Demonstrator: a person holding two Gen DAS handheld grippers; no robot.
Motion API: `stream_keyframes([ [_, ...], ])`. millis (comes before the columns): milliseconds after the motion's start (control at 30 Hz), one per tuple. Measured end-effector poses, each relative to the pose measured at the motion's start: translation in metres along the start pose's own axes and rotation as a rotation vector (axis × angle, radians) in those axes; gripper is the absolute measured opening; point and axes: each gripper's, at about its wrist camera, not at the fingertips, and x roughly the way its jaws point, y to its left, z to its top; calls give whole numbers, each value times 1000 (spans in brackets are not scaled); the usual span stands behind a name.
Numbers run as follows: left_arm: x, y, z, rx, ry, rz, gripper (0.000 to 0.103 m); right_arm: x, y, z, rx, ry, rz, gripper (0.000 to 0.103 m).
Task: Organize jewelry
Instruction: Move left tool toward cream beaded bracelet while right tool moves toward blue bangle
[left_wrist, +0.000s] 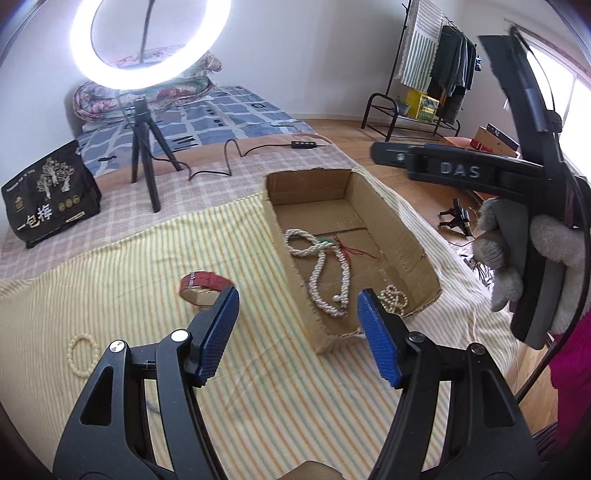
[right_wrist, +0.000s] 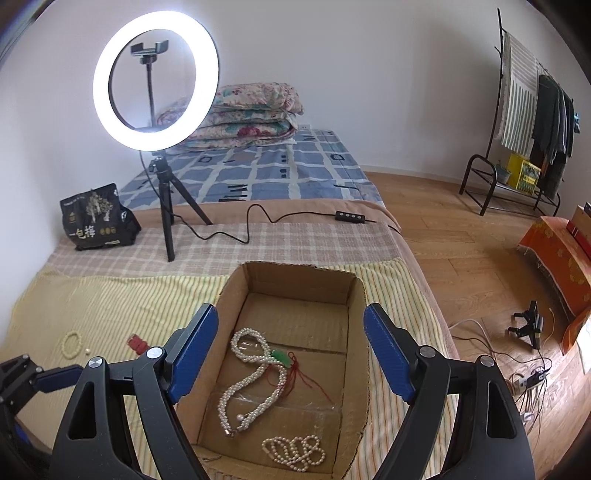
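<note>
Necklaces (right_wrist: 255, 373) lie boxed, one partly hidden, perhaps tangled; both tongs (left_wrist: 297, 306) (right_wrist: 290, 328) gape, holding nothing.

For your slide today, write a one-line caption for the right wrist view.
Open hand-held gripper above a cardboard box holding pearl necklaces, bracelets still outside on the striped cloth.

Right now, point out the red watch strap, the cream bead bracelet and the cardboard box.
red watch strap (left_wrist: 205, 282), left wrist view, on its red outer band.
cream bead bracelet (left_wrist: 69, 349), left wrist view, on its left arc of beads.
cardboard box (right_wrist: 357, 332), right wrist view, on its right inner wall.
</note>
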Motion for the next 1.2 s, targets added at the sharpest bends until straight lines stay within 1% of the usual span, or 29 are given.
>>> stream_keyframes([
  [167,-17,26,-8,-23,-1,35,68,-18,7,0,10,-26,13,81],
  [333,-35,62,-15,-70,-16,79,68,-36,21,-2,18,-48,71,81],
  [500,-54,107,-22,-154,-33,127,68,-49,51,-9,-15,-49,146,81],
  [667,-67,147,-29,-227,-38,163,68,-52,88,-19,-60,-24,220,81],
  [833,-69,180,-36,-277,-25,208,68,-41,127,-34,-111,47,306,81],
  [1000,-62,210,-46,-335,23,222,68,-21,160,-53,-160,144,365,80],
  [1067,-58,221,-51,-366,50,233,68,-12,168,-60,-170,180,371,75],
  [1100,-56,227,-53,-391,59,233,68,-6,171,-63,-167,204,373,68],
  [1133,-55,233,-56,-413,66,226,68,1,172,-67,-154,231,380,64],
  [1200,-49,242,-61,-449,86,222,68,13,172,-73,-117,279,392,63],
])
